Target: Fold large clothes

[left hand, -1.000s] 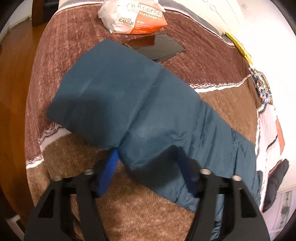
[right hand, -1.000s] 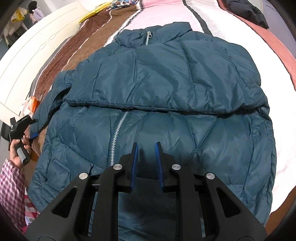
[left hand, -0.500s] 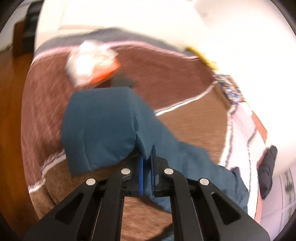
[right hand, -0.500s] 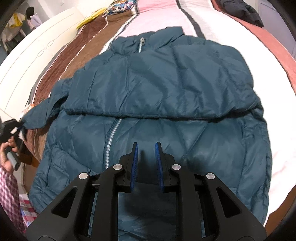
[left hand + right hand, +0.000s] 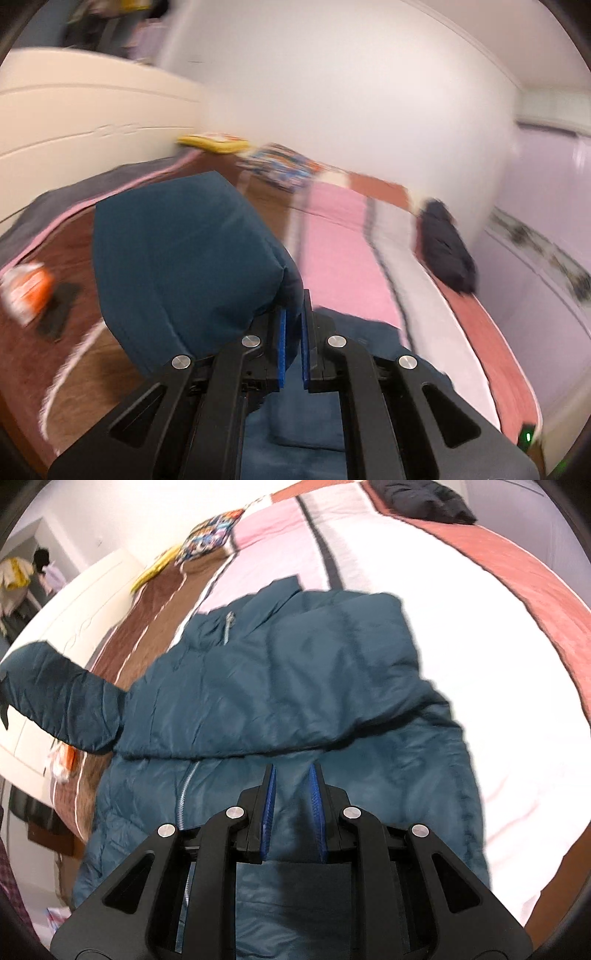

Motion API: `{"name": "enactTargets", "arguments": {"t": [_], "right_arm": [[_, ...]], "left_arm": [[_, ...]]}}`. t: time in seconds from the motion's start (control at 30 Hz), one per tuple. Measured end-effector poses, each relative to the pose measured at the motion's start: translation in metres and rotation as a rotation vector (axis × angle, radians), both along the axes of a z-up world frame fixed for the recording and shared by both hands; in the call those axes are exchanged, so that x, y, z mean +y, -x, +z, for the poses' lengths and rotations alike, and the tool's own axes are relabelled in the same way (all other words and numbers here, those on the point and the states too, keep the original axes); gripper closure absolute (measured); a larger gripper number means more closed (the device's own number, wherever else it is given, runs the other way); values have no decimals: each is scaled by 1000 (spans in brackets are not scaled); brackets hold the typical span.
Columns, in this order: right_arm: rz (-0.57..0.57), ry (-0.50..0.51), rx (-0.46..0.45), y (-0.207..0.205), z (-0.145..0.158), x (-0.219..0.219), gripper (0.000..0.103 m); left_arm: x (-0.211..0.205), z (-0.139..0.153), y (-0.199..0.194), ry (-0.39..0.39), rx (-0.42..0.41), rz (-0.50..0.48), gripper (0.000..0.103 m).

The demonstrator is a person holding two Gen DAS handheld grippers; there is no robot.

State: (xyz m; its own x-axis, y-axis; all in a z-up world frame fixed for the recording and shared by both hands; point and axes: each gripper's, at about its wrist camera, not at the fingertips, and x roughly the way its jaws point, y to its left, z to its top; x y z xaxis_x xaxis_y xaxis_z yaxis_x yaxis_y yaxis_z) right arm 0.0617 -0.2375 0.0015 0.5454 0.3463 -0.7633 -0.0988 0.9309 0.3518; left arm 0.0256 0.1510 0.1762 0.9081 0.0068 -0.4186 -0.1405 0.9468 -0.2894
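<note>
In the left wrist view, the left gripper [image 5: 292,336] is seen clamped on the cuff end of one teal sleeve [image 5: 184,258]; the fabric is pinched between the blue pads and bulges up and to the left of them. The sleeve is held lifted above the striped bedspread [image 5: 343,236], presumably so that it can be carried across and laid over the jacket's body. More teal fabric lies near, beneath the gripper. One orange-and-white packet [image 5: 27,291] and one dark flat object [image 5: 59,310] rest at the left on the brown part of the cover, and one dark garment [image 5: 447,247] lies far right.

In the right wrist view, one teal padded jacket [image 5: 288,686] is spread zip-up on the bedspread, collar at the far end. One sleeve is already folded across the chest; the other sleeve is raised at the left edge. The right gripper [image 5: 291,812] hangs above the jacket's lower front with its fingers narrowly apart and nothing between them, judged to be waiting for the next fold
</note>
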Motion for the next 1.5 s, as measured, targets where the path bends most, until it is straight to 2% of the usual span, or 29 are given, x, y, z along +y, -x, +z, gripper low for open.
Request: {"name": "enactTargets", "arguments": {"t": [0.1, 0.2, 0.37, 0.5, 0.57, 0.63, 0.7, 0.83, 1.0, 1.13, 1.3, 1.37, 1.43, 1.5], "right_arm": [[-40, -17, -20, 0, 6, -21, 84], [-76, -29, -35, 0, 10, -38, 84], [-111, -49, -28, 0, 7, -60, 84], [-113, -51, -13, 1, 1, -65, 84], [-111, -57, -6, 0, -3, -66, 84], [-107, -60, 2, 0, -6, -66, 84], [-98, -61, 6, 1, -7, -64, 84], [-76, -56, 14, -1, -8, -55, 84], [-31, -47, 18, -2, -7, -35, 81], [20, -37, 9, -1, -2, -12, 74], [151, 26, -46, -1, 10, 43, 63], [227, 81, -97, 2, 18, 77, 58], [305, 163, -171, 7, 25, 115, 45], [375, 267, -254, 13, 27, 153, 43]], "left_arm": [[-53, -10, -21, -44, 36, -130, 97], [-100, -34, -40, -87, 98, -237, 97], [-164, -104, -71, -171, 255, -361, 97], [-188, -162, -89, -237, 381, -392, 96], [-191, -185, -92, -241, 441, -409, 87], [-194, -204, -98, -216, 524, -439, 53], [-189, -208, -93, -192, 549, -443, 43], [-188, -205, -80, -211, 554, -469, 38], [-186, -187, -49, -235, 511, -515, 34], [-165, -169, -21, -178, 462, -521, 34], [-119, -164, 14, -132, 428, -381, 34], [-101, -167, 22, -113, 441, -323, 34], [-87, -169, 25, -108, 456, -271, 34], [-75, -168, 26, -102, 465, -220, 34]]}}
